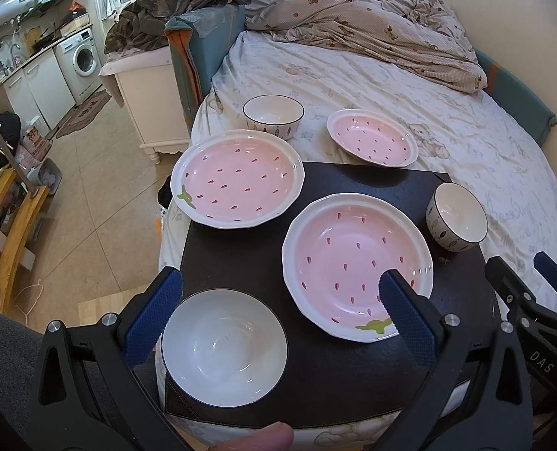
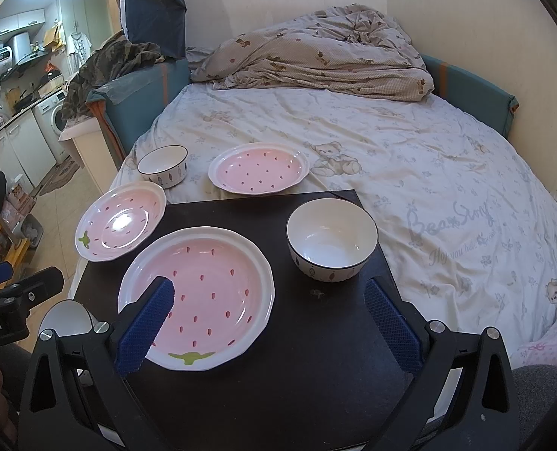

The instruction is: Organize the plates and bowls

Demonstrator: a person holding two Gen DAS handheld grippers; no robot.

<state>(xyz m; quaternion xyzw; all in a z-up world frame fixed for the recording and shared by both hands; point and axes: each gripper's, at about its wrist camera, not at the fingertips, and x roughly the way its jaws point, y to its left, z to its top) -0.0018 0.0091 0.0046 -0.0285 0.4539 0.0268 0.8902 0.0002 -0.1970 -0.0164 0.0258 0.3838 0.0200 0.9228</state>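
The black rectangular board lying on the bed serves as the landmark. At its near left corner sits a plain white ceramic bowl with a thin dark rim, directly between and just ahead of the left tongs, whose blue-padded fingers are spread wide and hold nothing. The right-hand finger of these tongs overlaps the near edge of the large pink strawberry-patterned ceramic plate with a white rim, which lies in the middle of the board.

The right tongs are likewise spread apart and empty; their left finger overlaps the same large plate, while the right finger hangs over bare board. Just beyond them, at the board's right side, stands a white ceramic bowl with leaf markings and a dark rim, right of the large plate and apart from it.

At the board's far left corner a second pink strawberry plate overhangs the edge. Past the board's far edge, on the bedsheet, rest a third, smaller-looking pink strawberry plate and, to its left, another white leaf-marked bowl.

Farthest back, a crumpled beige bear-print quilt lies heaped on the bed.
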